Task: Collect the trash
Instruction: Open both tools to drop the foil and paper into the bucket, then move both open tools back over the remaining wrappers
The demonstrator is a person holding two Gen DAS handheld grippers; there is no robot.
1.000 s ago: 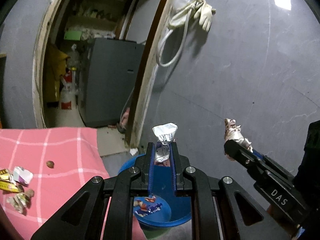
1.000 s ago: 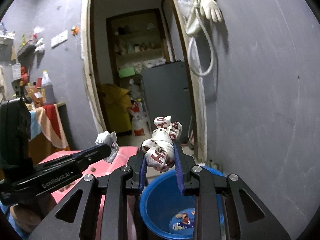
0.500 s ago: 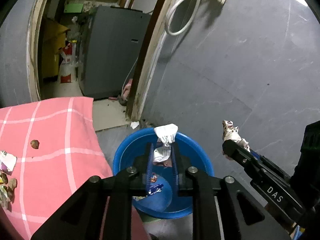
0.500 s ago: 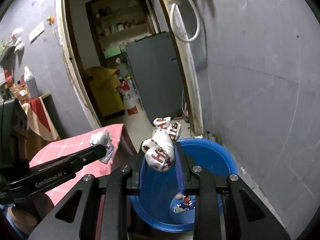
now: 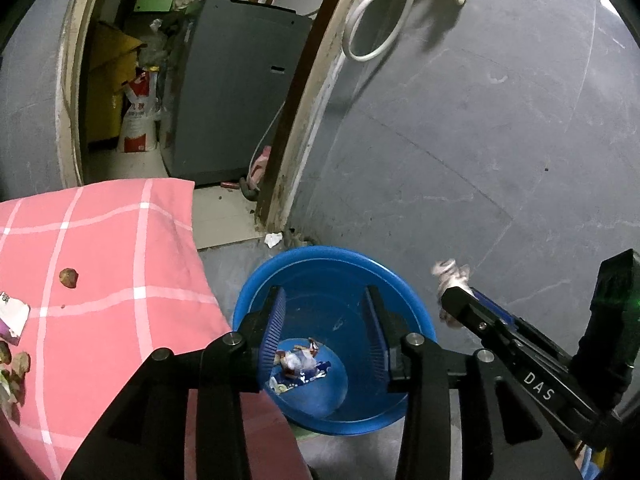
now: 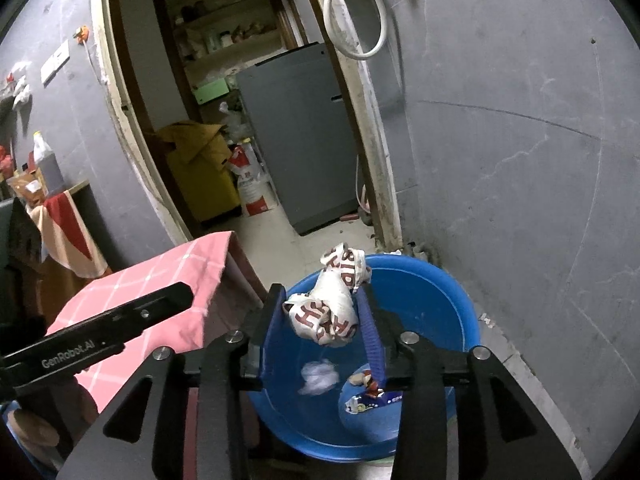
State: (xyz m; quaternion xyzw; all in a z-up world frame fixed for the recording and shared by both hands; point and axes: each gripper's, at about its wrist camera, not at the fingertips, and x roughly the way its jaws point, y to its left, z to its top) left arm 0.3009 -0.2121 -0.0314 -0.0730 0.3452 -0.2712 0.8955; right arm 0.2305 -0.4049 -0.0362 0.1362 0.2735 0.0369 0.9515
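Note:
A blue basin (image 5: 400, 280) stands on the floor beside the table with the pink checked cloth (image 5: 100, 260). My left gripper (image 5: 325, 296) hangs over it, its jaws opening with nothing between them. A crumpled white wrapper (image 6: 318, 376) is blurred inside the basin (image 6: 452, 292), above other wrappers (image 6: 368, 398) on its bottom. My right gripper (image 6: 321, 296) is also over the basin, jaws opening. A white wrapper with red letters (image 6: 332, 308) sits loosely between them, leaning on the right finger. In the left wrist view the right gripper (image 5: 456, 296) shows from the side.
Several scraps (image 5: 68, 278) lie on the cloth at the left. A grey wall (image 5: 480, 140) rises right behind the basin, with a hose and glove (image 5: 376, 20) hanging high. A doorway opens onto a grey appliance (image 5: 236, 88). A paper scrap (image 5: 273, 239) lies on the floor.
Both grippers sank toward the basin. The left jaws spread and the white wrapper fell out into the basin. The right jaws widened around the lettered wrapper.

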